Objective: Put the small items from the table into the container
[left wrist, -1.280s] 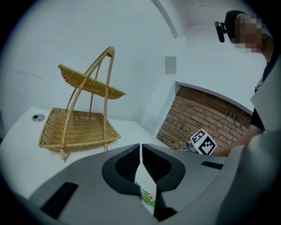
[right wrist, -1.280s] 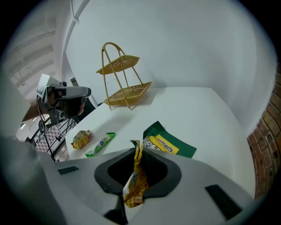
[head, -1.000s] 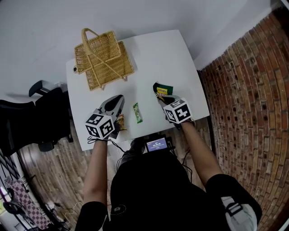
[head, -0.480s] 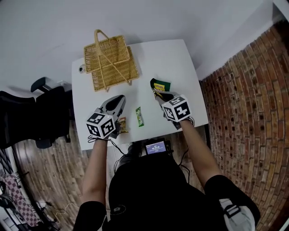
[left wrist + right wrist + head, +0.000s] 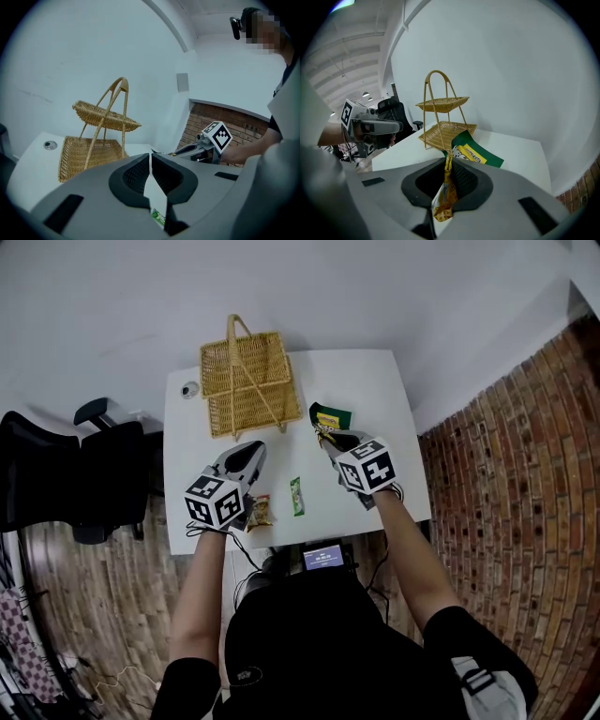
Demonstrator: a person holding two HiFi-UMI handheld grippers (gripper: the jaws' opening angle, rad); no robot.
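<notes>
Lift is what has changed: both claws have come up off the surface [image 5: 366,381], each with a catch. The left claw [image 5: 151,159] is fully shut on a thin white packet [image 5: 156,199] (a bit of green print shows at its lower end). The right claw [image 5: 449,161] is nearly closed, pinching a yellow sachet [image 5: 444,199] that hangs between its jaws. The wicker basket [image 5: 267,404] stands at the far side of the surface, apart from both. Two items look ready to carry over and drop in. A green packet [image 5: 331,416], a small green sachet [image 5: 296,495] and a brown snack [image 5: 260,512] remain on the surface.
</notes>
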